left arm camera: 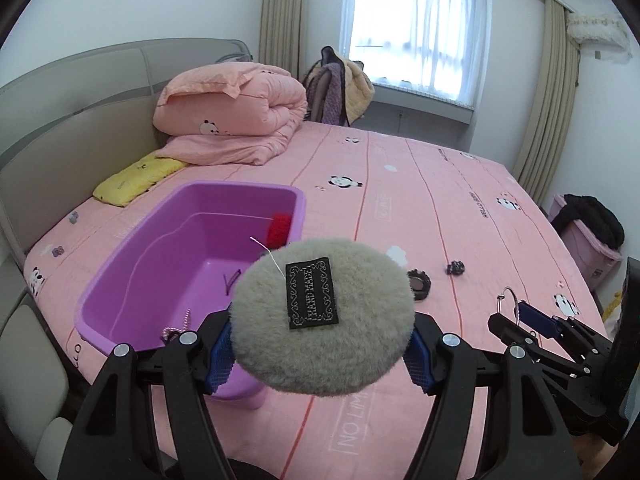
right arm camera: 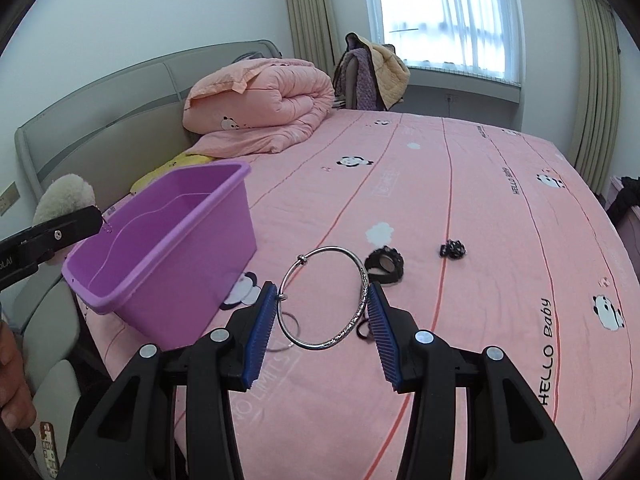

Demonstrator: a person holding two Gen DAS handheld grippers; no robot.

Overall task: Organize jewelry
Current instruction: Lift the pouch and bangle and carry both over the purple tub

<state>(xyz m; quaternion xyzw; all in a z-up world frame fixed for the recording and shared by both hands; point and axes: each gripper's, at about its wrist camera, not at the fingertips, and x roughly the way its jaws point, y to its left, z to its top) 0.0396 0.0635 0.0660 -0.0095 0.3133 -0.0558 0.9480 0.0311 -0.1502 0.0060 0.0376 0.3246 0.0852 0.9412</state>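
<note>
My left gripper point(left arm camera: 320, 354) is shut on a round grey fluffy pad point(left arm camera: 324, 316) with a black label, held above the bed beside the purple bin point(left arm camera: 120, 300). In the bin lie a red item point(left arm camera: 279, 229), a thin chain and a beaded strand point(left arm camera: 182, 322). My right gripper point(right arm camera: 322, 332) is shut on a silver bangle point(right arm camera: 325, 298), held upright above the sheet. The right gripper point(left arm camera: 520, 316) also shows in the left wrist view, at the right. On the sheet lie a black bracelet point(right arm camera: 385, 265) and a small black piece point(right arm camera: 453, 249).
A folded pink quilt point(left arm camera: 236, 112) and a yellow pillow point(left arm camera: 136, 176) lie near the headboard. A chair draped with clothes point(left arm camera: 340, 88) stands by the window. A thin ring point(right arm camera: 286, 328) and a dark loop point(right arm camera: 362, 330) lie on the sheet under the bangle. A hand point(right arm camera: 12, 380) shows at the left edge.
</note>
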